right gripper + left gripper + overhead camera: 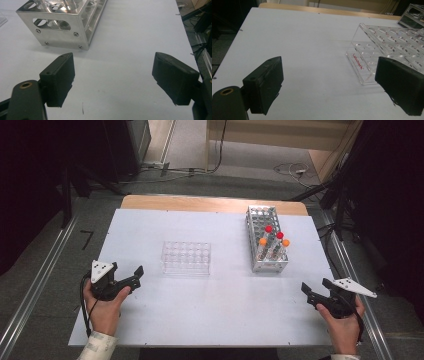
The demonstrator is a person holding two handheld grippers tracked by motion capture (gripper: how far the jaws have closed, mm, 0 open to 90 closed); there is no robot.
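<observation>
While both grippers gape, clear rack [186, 257] (unfilled) midtable, metal rack [267, 240] right.

A white tabletop [210, 315] lies over a wooden board whose pale edge [200, 203] shows along the far side. Grey carpet floor [45, 265] surrounds it. Metal rails [35, 290] run along the floor on the left, and another rail [360, 285] runs on the right. Beyond the far side stands light wooden furniture [280, 132], with dark cables [215, 155] and a white cable [292, 170] trailing across the floor. Both upper corners sink into darkness, where black stands [340, 195] lean.
</observation>
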